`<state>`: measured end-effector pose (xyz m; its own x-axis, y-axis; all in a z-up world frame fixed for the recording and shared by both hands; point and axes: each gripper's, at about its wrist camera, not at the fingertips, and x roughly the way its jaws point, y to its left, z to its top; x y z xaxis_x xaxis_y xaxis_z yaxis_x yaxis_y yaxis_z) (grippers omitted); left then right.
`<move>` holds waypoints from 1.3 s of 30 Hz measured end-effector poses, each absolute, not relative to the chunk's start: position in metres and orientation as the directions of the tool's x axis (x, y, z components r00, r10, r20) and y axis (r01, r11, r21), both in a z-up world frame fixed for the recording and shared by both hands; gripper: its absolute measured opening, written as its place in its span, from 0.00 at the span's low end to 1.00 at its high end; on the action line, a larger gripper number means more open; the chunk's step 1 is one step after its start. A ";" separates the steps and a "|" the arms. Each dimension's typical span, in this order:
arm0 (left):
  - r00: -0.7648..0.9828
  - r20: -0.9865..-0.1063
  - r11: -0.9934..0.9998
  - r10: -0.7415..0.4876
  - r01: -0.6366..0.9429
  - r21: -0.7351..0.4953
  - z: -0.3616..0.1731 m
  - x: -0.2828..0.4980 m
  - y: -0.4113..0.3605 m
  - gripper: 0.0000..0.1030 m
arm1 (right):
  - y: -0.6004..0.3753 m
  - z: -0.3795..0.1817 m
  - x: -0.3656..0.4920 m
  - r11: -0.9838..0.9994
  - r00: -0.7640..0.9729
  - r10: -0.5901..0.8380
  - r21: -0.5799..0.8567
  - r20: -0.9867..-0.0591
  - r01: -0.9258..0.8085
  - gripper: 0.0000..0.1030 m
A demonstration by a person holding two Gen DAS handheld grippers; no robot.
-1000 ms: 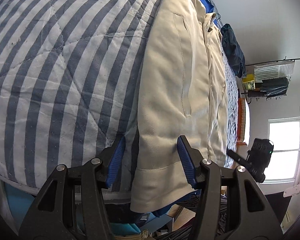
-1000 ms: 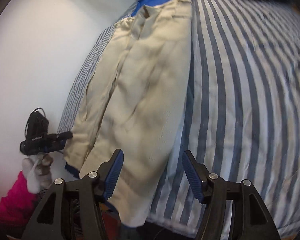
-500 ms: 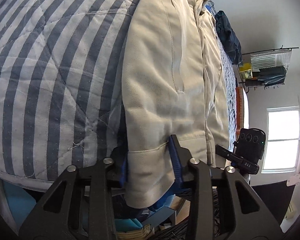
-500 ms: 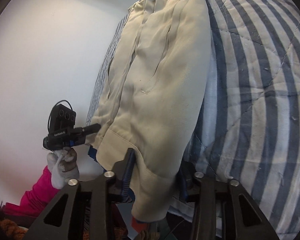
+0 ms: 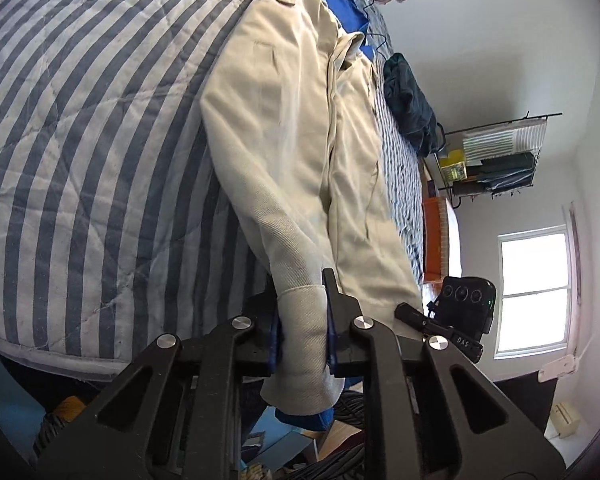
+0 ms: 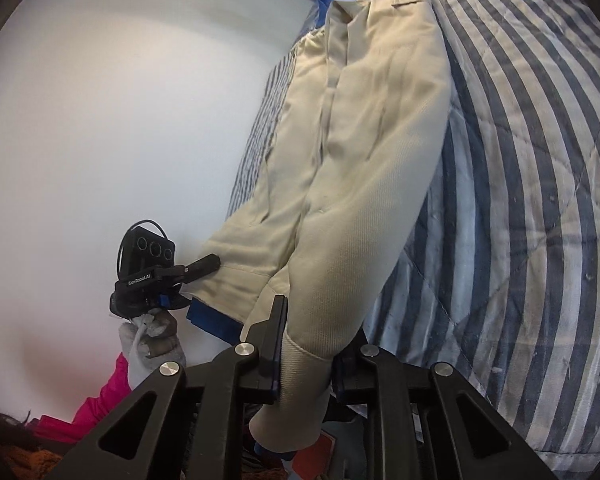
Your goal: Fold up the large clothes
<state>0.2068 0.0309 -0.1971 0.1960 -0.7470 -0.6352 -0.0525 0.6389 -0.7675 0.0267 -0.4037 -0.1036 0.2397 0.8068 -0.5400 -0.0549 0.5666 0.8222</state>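
We held one pair of beige trousers point(image 5: 292, 128) laid out on the striped bed quilt point(image 5: 80, 140), its waistband far from us near a blue cloth point(image 5: 350, 4) and its two leg ends hanging past the near edge of the bed. The left tongs point(image 5: 302, 332) were clamped on the hem of one leg, the cuff bunched between the pads, and the right tongs point(image 6: 306, 344) were clamped likewise on the hem of the other leg. In each wrist view the other tongs showed beside the neighbouring cuff, so we had the two hems side by side and close together. The relation that mattered to us was this: the trousers' long axis ran straight away from both tongs, hems nearest, waistband farthest, so neither hand was nearer than the other. We judged that the next fold would carry both hems forward along that axis toward the waistband, and that the two hands would need to travel evenly to keep the legs aligned. We counted two tongs, two trouser legs, one quilt, and one dark garment point(image 5: 410, 100) lying on the bed beyond the trousers.
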 end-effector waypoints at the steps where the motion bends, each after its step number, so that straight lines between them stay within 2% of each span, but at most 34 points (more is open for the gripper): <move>1: 0.201 -0.634 0.638 -0.747 -0.053 -0.768 -0.194 0.210 0.030 0.14 | -0.405 -0.101 0.029 0.567 0.242 0.806 0.822 -0.540 -0.057 0.16; 11: 0.265 -0.653 0.677 -0.710 0.003 -0.736 -0.153 0.255 0.012 0.14 | -0.409 -0.055 0.073 0.639 0.293 0.751 0.764 -0.592 -0.094 0.16; 19: 0.298 -0.695 0.722 -0.654 -0.030 -0.692 -0.155 0.310 0.002 0.14 | -0.411 -0.047 0.122 0.700 0.321 0.695 0.708 -0.643 -0.097 0.16; 34: 0.277 -0.785 0.793 -0.554 -0.111 -0.599 -0.217 0.380 -0.011 0.14 | -0.416 -0.115 0.210 0.750 0.282 0.622 0.659 -0.731 0.054 0.16; 39: 0.260 -0.797 0.800 -0.545 -0.121 -0.587 -0.225 0.387 -0.017 0.18 | -0.422 -0.131 0.216 0.718 0.270 0.649 0.690 -0.711 0.093 0.18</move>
<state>0.3870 -0.0167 -0.2254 0.2596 -0.5454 -0.7970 -0.1211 0.8004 -0.5872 0.2159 -0.4222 -0.1311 0.2705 0.6488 -0.7113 0.0935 0.7176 0.6901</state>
